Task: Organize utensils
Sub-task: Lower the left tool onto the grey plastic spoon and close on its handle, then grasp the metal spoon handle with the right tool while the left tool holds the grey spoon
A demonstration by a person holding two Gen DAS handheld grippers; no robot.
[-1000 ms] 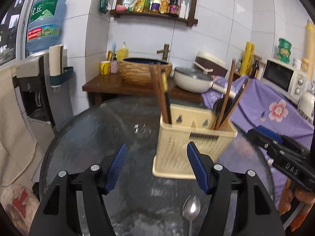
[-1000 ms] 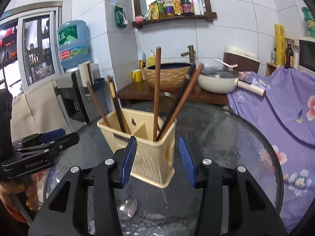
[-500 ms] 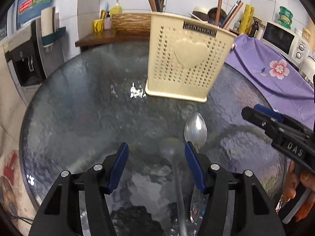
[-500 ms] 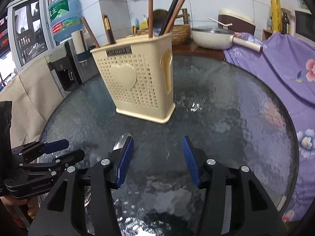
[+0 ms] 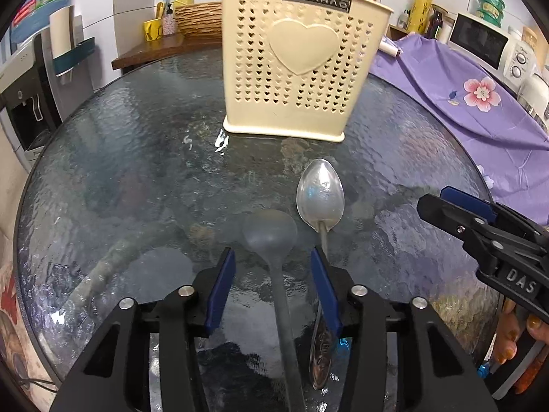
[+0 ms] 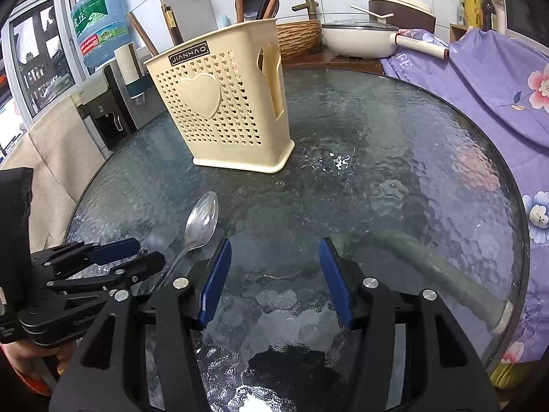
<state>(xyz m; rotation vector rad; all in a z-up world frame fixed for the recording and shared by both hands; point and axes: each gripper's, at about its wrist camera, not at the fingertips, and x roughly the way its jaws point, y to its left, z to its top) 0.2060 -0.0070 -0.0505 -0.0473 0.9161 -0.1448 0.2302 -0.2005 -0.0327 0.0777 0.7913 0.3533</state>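
A cream perforated utensil holder (image 5: 302, 65) stands on the round glass table (image 5: 120, 158), with wooden and dark utensils in it. A metal spoon (image 5: 320, 195) and a clear plastic ladle (image 5: 269, 230) lie side by side in front of it. My left gripper (image 5: 272, 267) is open low over them, with the ladle's handle between its fingers and the spoon's handle under the right finger. My right gripper (image 6: 274, 267) is open and empty over bare glass, right of the spoon (image 6: 202, 219). The holder also shows in the right wrist view (image 6: 223, 110).
A purple floral cloth (image 5: 463, 92) covers a counter at the right, with a microwave (image 5: 487, 48) on it. A water dispenser (image 6: 99, 79) stands at the left. A wooden side table with a basin and a pan (image 6: 357, 39) lies behind the glass table.
Both grippers have dropped low and drawn back from the holder. The left one has come down over the ladle and spoon. Both stay open.
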